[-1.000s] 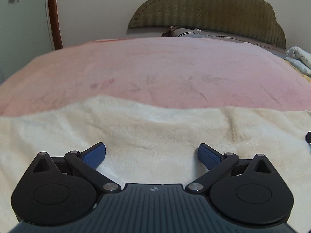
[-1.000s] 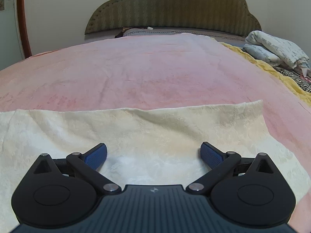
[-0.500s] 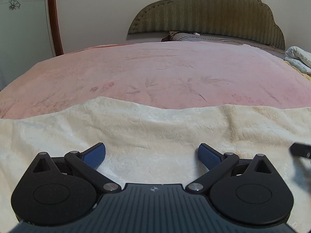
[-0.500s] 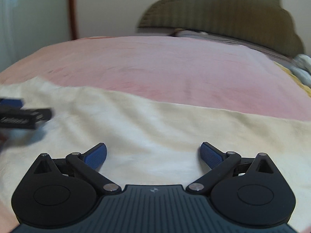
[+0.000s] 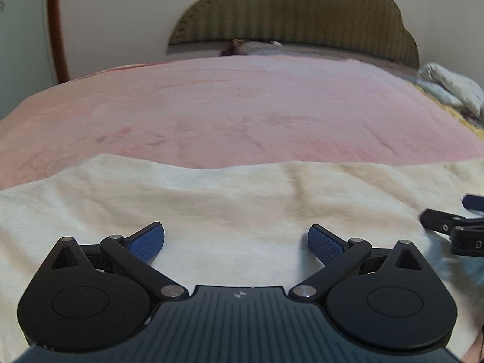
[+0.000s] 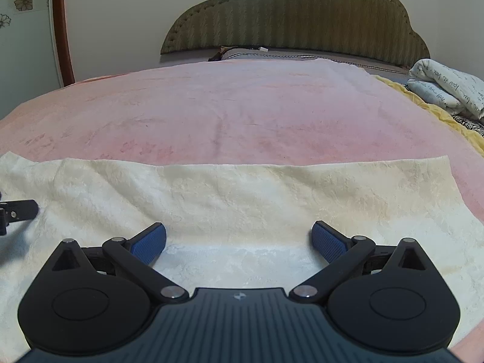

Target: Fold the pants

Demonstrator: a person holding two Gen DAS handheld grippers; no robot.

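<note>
Cream textured pants (image 5: 230, 199) lie spread flat across the near part of a pink bed cover (image 5: 242, 106). In the left wrist view my left gripper (image 5: 236, 240) hovers just over the cloth, open, nothing between its blue pads. The right gripper's fingers poke in at that view's right edge (image 5: 453, 230). In the right wrist view the pants (image 6: 242, 196) end in a straight edge at the right. My right gripper (image 6: 239, 242) is open over them, holding nothing. The left gripper's tip (image 6: 15, 211) shows at the left edge.
A green padded headboard (image 6: 296, 21) and a pillow (image 6: 242, 53) stand at the far end. Folded printed bedding (image 6: 447, 87) and a yellow blanket (image 6: 423, 103) lie at the right. A wooden door frame (image 6: 62, 30) rises at the left.
The right wrist camera swung left half a second ago and has come back to face the headboard. The left gripper shifted slightly; the right gripper's fingers now reach further into its view.
</note>
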